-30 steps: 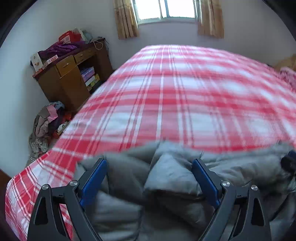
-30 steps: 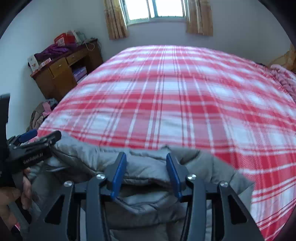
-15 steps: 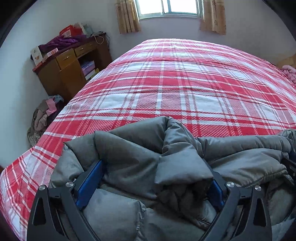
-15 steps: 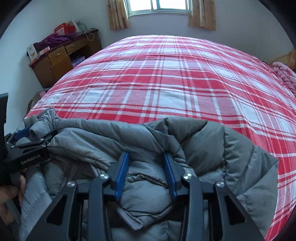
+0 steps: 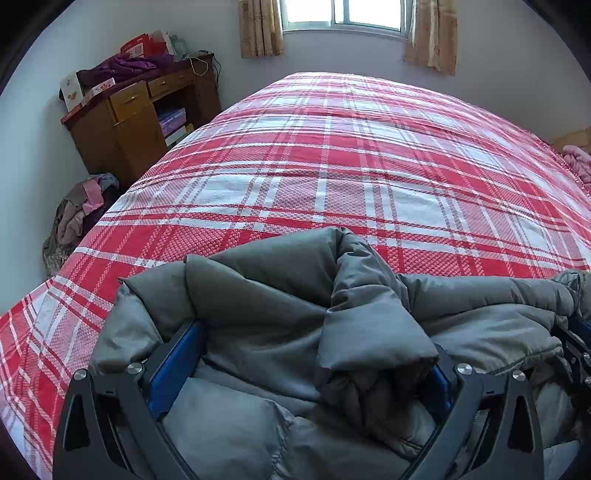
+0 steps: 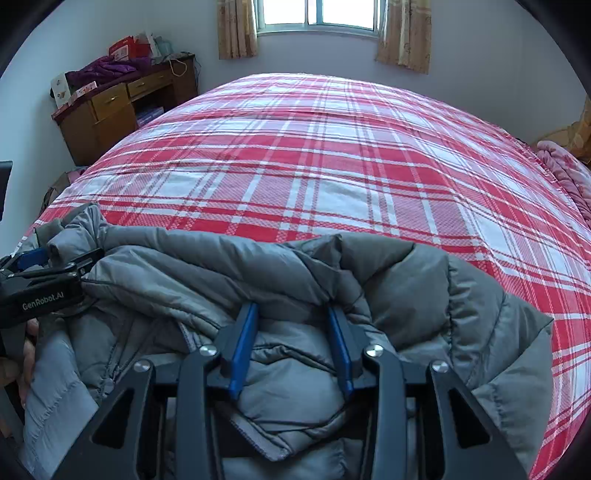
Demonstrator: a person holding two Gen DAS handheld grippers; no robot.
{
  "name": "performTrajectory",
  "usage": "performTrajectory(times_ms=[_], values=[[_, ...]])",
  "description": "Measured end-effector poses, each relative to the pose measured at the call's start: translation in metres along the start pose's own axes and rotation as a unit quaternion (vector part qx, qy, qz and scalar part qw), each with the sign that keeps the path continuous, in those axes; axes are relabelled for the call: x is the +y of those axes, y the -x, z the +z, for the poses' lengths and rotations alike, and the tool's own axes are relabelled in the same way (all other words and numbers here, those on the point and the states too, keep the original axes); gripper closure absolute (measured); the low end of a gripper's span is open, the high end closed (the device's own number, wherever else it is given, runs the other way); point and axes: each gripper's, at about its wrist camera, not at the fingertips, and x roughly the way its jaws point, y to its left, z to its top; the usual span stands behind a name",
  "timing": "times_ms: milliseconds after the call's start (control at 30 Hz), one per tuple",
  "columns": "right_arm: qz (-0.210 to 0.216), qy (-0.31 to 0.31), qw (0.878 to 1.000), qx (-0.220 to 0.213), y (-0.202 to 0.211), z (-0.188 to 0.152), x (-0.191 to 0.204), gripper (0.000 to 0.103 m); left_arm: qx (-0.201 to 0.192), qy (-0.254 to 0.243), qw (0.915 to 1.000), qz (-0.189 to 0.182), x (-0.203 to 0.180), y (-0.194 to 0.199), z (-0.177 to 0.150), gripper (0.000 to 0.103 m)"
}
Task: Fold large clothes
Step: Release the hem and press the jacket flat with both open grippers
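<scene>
A grey puffer jacket [image 5: 280,295] lies bunched at the near edge of a bed with a red and white plaid cover [image 5: 332,166]. My left gripper [image 5: 314,339] is wide apart with thick jacket folds between its blue pads; its right pad is mostly hidden by cloth. My right gripper [image 6: 291,321] is closed on a fold of the jacket [image 6: 388,280]. The left gripper also shows at the left edge of the right wrist view [image 6: 44,280], at the jacket's left end.
A wooden desk [image 5: 136,122] with clutter stands against the far left wall. A heap of clothes [image 5: 81,206] lies on the floor beside the bed. A pink blanket [image 6: 565,173] lies at the bed's right edge. A window [image 5: 343,14] is beyond.
Both grippers moved forward and lowered with the jacket onto the bed. The jacket now lies further up on the cover; it has barely moved in the last half second.
</scene>
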Motion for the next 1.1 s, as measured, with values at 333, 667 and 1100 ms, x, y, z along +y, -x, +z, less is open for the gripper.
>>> performTrajectory(times_ms=[333,667,1100], values=[[0.003,-0.013,0.999,-0.044,0.035,0.009,-0.004,0.061,-0.071,0.04,0.9959,-0.04,0.01,0.079,0.031,0.001],[0.001,-0.046,0.999,-0.018,0.019,0.012,-0.02,0.066,0.033,0.038,0.9979,-0.042,-0.019,0.006,0.014,0.001],[-0.003,-0.029,1.0,-0.001,0.002,0.0,-0.014,0.065,0.012,0.017,0.9997,-0.014,-0.029,-0.003,0.002,0.001]])
